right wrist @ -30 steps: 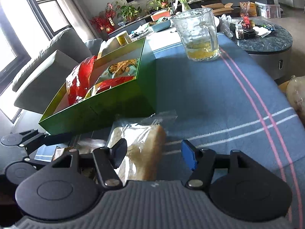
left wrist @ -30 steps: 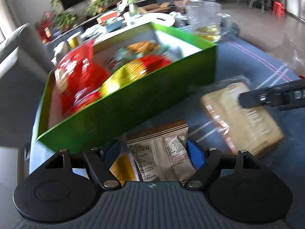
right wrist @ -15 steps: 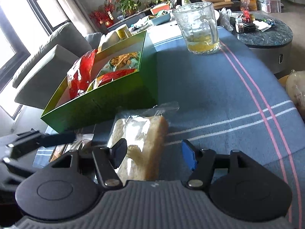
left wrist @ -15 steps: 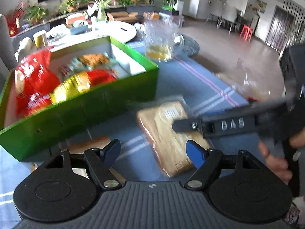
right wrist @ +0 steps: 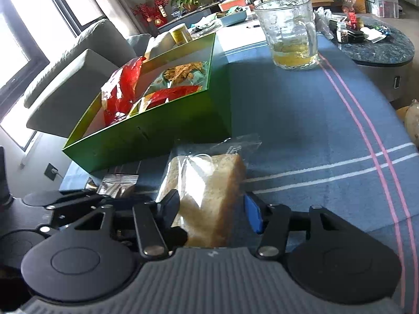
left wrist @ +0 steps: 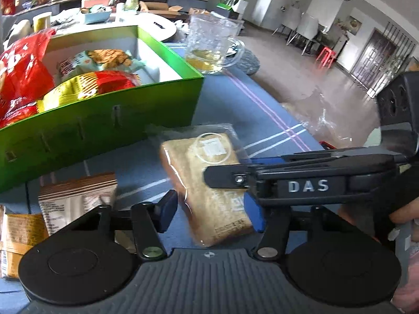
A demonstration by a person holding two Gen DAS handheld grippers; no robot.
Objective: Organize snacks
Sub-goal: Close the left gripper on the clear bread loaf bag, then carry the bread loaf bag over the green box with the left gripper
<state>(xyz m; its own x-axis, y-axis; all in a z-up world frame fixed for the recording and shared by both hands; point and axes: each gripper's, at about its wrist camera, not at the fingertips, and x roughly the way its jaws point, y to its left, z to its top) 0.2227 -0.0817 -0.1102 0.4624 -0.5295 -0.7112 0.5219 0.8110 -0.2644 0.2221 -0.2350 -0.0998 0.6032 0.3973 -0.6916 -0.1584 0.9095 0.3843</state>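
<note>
Both claws, left claw [left wrist: 210,210] and right claw [right wrist: 212,212], have just been closing around the clear-wrapped tan bread slab [right wrist: 207,191] beside the green cardboard box [right wrist: 157,133]; pad contact unclear, its near end hidden

- Bright daylight pours in from the window [right wrist: 15,39], blown out to white.
- The green box [right wrist: 157,136] casts shadow on the blue cloth [right wrist: 301,120].
- Fisheye bending curves the edges.
- The left view shows slight motion blur.
</note>
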